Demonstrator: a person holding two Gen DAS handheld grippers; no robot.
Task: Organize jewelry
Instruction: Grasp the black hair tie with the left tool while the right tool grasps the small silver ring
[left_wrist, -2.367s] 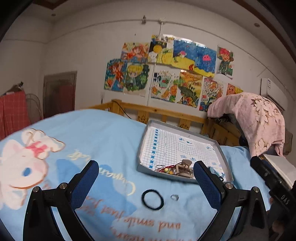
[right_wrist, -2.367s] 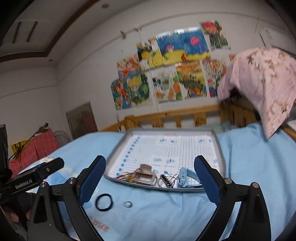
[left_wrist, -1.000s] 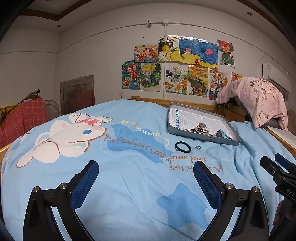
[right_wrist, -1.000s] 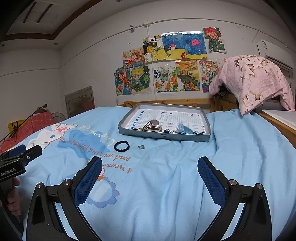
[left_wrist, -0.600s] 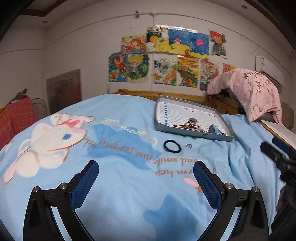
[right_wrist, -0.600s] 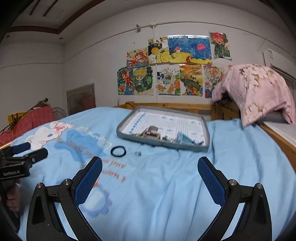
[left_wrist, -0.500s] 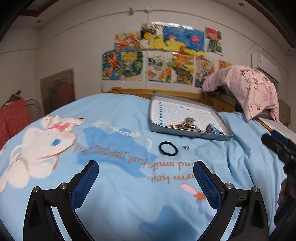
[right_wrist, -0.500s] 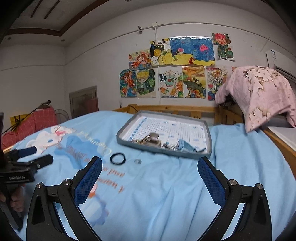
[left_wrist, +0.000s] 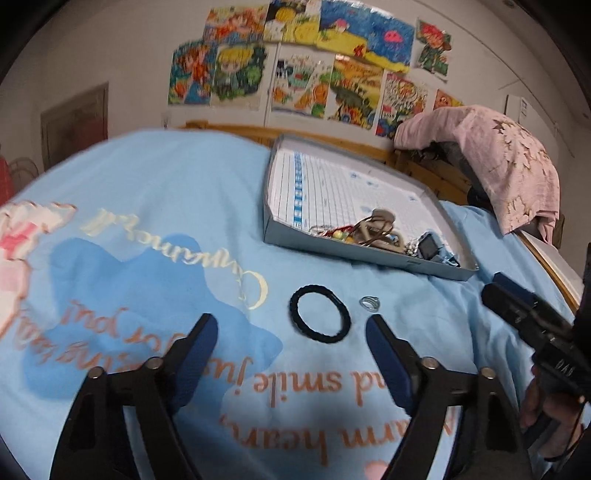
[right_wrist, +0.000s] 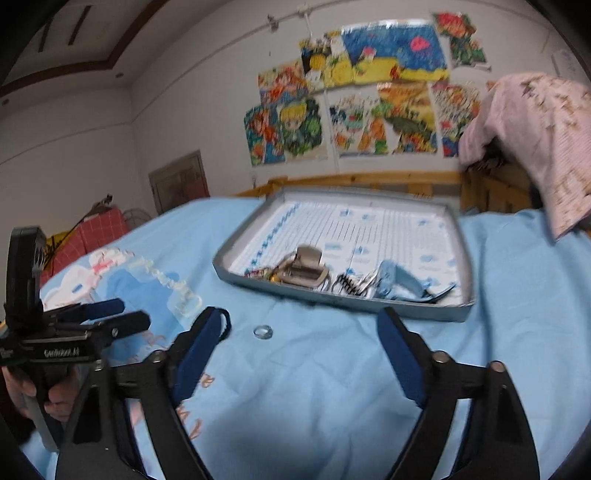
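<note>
Two handheld grippers with blue-padded fingers reach over a light blue bedspread (left_wrist: 155, 192) printed with a cartoon animal and script lettering. A shallow grey tray (left_wrist: 280, 240) with a gridded paper lining sits just beyond them, holding a small heap of jewelry: a beige hair claw clip (left_wrist: 380, 227), a beaded string, small metal pieces and a blue clip (right_wrist: 400, 278). Two items lie loose on the bedspread in front of the tray's near wall: a black hair tie (left_wrist: 319, 314) and, just beside it, a small silver ring (left_wrist: 370, 303). The left gripper (left_wrist: 291, 332) points down toward the hair tie, its jaws about three-quarters wide and closing, with nothing between the pads yet. The right gripper (right_wrist: 303, 328) aims at the ring, its jaws likewise fairly wide and closing on nothing; its left finger hides most of the hair tie. The step in hand looks like picking up these two strays for the tray. To do it well, each gripper should probably lower until the pads straddle its target, the left pinching one side of the hair tie's loop, the right gripping the ring without snagging the soft fabric.
</note>
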